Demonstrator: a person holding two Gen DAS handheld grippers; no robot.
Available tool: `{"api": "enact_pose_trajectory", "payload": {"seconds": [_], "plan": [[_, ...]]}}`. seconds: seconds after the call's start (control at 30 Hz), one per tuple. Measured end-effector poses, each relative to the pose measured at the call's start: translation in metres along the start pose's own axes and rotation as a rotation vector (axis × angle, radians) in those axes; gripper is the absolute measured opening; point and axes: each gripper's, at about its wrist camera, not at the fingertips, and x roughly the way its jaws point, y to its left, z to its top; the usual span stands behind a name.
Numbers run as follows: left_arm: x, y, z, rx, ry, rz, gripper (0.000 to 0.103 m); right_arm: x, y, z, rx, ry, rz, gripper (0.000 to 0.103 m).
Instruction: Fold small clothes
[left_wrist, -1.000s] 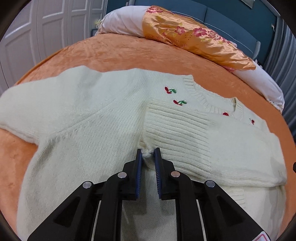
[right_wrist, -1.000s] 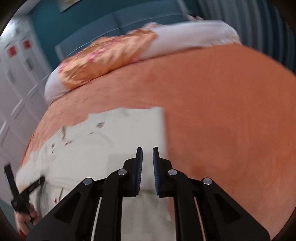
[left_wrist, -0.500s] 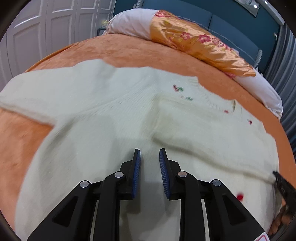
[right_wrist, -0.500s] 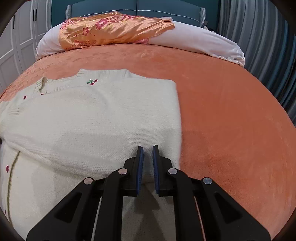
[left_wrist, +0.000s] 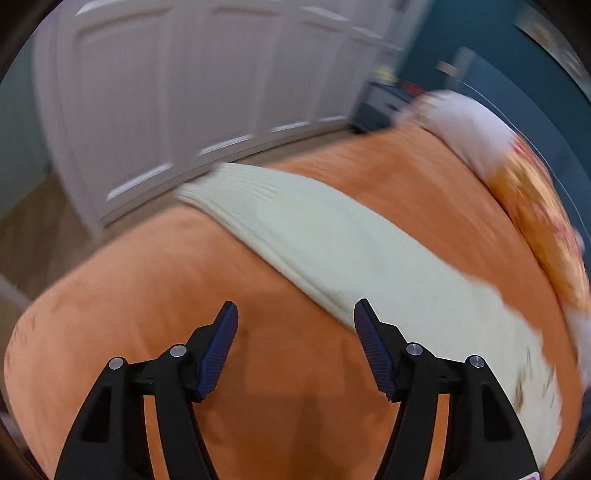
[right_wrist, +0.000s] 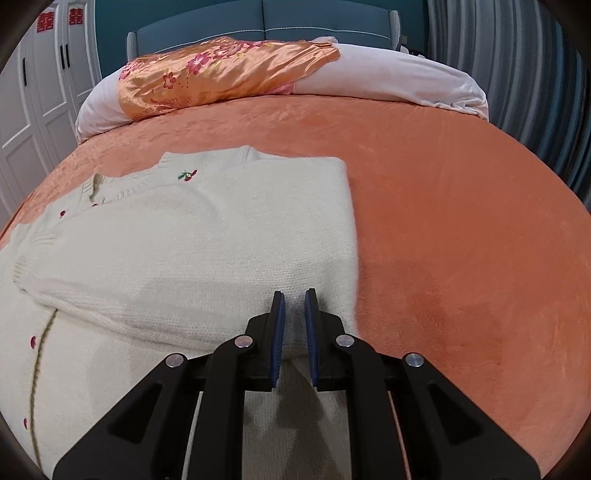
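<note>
A cream knitted cardigan with small cherry embroidery lies on the orange bedspread, its right sleeve folded across the chest. My right gripper hovers just over the folded right edge, jaws nearly closed with a narrow gap, holding nothing. In the blurred left wrist view the unfolded left sleeve stretches out toward the bed's left edge. My left gripper is open wide and empty, over bare bedspread just short of the sleeve's lower edge.
An orange floral satin pillow and a white pillow lie at the head of the bed. White wardrobe doors stand past the left bed edge. Grey curtains hang on the right.
My left gripper let go of the folded cuff, opened wide and swung left to the outstretched left sleeve. My right gripper has held almost still over the cardigan's folded right edge.
</note>
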Motion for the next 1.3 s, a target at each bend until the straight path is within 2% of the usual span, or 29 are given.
{"api": "enact_pose_trajectory", "payload": {"seconds": [0.13,0.17,0.23,0.33,0.37,0.43,0.47,0.53,0.6,0.63,0.73,0.8,0.87,0.93,0.97,1.03,1.1,1.2,1.23,1.27,1.3], "plan": [[0.036,0.030,0.034,-0.170,0.052,0.007,0.063,0.002,0.001,-0.001,0.007,-0.009,0.003,0.010],[0.043,0.034,0.038,-0.207,0.063,-0.017,0.062,0.002,0.000,-0.002,0.012,-0.011,0.006,0.010],[0.050,0.026,0.043,-0.204,0.065,-0.033,0.058,0.003,0.000,-0.002,0.017,-0.013,0.009,0.010],[0.058,0.003,0.047,-0.141,0.110,-0.037,0.010,0.005,0.001,-0.002,0.020,-0.019,0.010,0.010],[0.054,-0.008,0.048,-0.119,0.105,-0.034,0.009,0.005,0.001,-0.002,0.024,-0.021,0.012,0.010],[0.032,-0.031,0.052,-0.056,0.021,-0.050,0.008,0.005,-0.001,-0.002,0.033,-0.024,0.022,0.010],[0.014,-0.053,0.051,0.008,-0.034,-0.059,0.008,0.005,-0.003,-0.003,0.043,-0.027,0.033,0.010],[-0.022,-0.105,0.045,0.127,-0.103,-0.127,0.007,0.005,-0.005,-0.003,0.058,-0.030,0.049,0.010],[-0.050,-0.151,0.034,0.210,-0.133,-0.211,0.007,0.005,-0.007,-0.003,0.073,-0.034,0.065,0.010],[-0.071,-0.188,0.019,0.278,-0.146,-0.280,0.007,0.005,-0.008,-0.003,0.079,-0.035,0.072,0.010],[-0.106,-0.267,-0.031,0.421,-0.139,-0.426,0.007,0.005,-0.009,-0.004,0.090,-0.038,0.082,0.010],[-0.119,-0.324,-0.083,0.518,-0.091,-0.516,0.007,0.004,-0.010,-0.004,0.098,-0.039,0.091,0.010],[-0.117,-0.370,-0.140,0.613,-0.022,-0.563,0.008,0.005,-0.011,-0.004,0.106,-0.040,0.100,0.010],[-0.104,-0.403,-0.203,0.695,0.066,-0.566,0.011,0.004,-0.012,-0.004,0.118,-0.042,0.112,0.010],[-0.089,-0.414,-0.240,0.728,0.146,-0.554,0.016,0.004,-0.013,-0.005,0.124,-0.042,0.119,0.010],[-0.063,-0.417,-0.290,0.736,0.257,-0.530,0.017,0.004,-0.017,-0.005,0.145,-0.044,0.142,0.010],[-0.055,-0.407,-0.314,0.722,0.297,-0.513,0.017,0.004,-0.021,-0.005,0.167,-0.046,0.169,0.010],[-0.059,-0.373,-0.309,0.655,0.286,-0.535,0.022,0.005,-0.028,-0.006,0.201,-0.048,0.211,0.010],[-0.064,-0.361,-0.302,0.638,0.260,-0.537,0.031,0.005,-0.029,-0.006,0.212,-0.048,0.224,0.010],[-0.067,-0.344,-0.288,0.611,0.221,-0.530,0.046,0.005,-0.032,-0.006,0.225,-0.046,0.237,0.010],[-0.067,-0.332,-0.273,0.587,0.186,-0.513,0.052,0.005,-0.032,-0.006,0.232,-0.045,0.244,0.011]]}}
